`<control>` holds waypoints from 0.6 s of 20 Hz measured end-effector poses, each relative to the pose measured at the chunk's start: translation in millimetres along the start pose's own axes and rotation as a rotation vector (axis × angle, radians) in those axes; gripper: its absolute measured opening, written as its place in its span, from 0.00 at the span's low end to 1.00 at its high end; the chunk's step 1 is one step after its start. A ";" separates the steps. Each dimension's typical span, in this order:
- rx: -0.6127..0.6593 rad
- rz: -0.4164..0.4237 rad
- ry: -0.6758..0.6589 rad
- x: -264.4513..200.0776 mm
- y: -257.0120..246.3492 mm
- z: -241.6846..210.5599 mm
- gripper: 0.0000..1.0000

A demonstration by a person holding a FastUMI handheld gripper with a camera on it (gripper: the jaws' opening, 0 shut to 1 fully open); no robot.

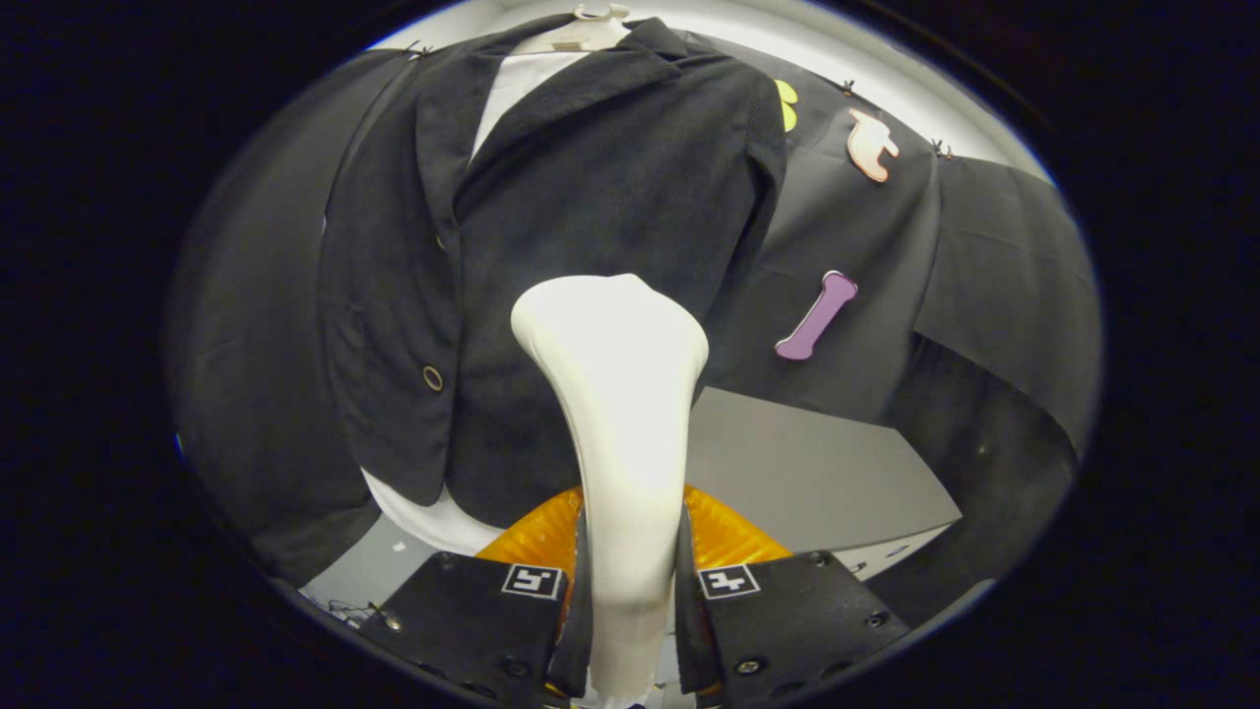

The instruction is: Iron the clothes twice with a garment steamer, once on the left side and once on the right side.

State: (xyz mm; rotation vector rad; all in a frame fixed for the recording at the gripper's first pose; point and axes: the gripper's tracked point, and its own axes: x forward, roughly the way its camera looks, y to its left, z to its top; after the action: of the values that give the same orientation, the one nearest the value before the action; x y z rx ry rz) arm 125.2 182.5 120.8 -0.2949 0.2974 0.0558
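A dark jacket [581,217] hangs on a pale hanger [581,30] over a white shirt [517,84], right in front of me. My gripper [627,581] is shut on the handle of a white garment steamer [620,394]. The steamer stands upright between the fingers, and its wide head rises against the jacket's right front panel, about level with the lower button [433,377]. Whether the head touches the cloth cannot be told. The shirt's hem [433,517] shows below the jacket.
A grey table [817,473] lies beyond the fingers to the right, under the jacket. An orange ribbed thing [724,537] sits just behind the steamer handle. Black cloth walls close in the booth on both sides.
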 end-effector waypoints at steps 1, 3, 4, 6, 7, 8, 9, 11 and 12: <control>-0.003 0.002 0.004 0.3 1.4 -5.3 0.37; -0.007 0.002 0.010 -0.3 3.5 -13.8 0.37; -0.011 0.005 0.013 -0.1 4.8 -19.1 0.37; -0.019 0.009 0.025 0.5 8.4 -27.9 0.37; -0.021 0.011 0.030 1.1 9.8 -32.1 0.37; -0.024 0.012 0.038 2.5 10.3 -36.9 0.37; -0.028 0.014 0.048 4.7 11.3 -40.5 0.37; -0.034 0.015 0.061 9.5 12.8 -48.2 0.37; -0.037 0.017 0.070 11.2 14.5 -54.1 0.37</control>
State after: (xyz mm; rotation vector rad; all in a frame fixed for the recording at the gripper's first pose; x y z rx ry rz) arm 119.3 180.5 64.0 -0.3317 0.3689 0.0674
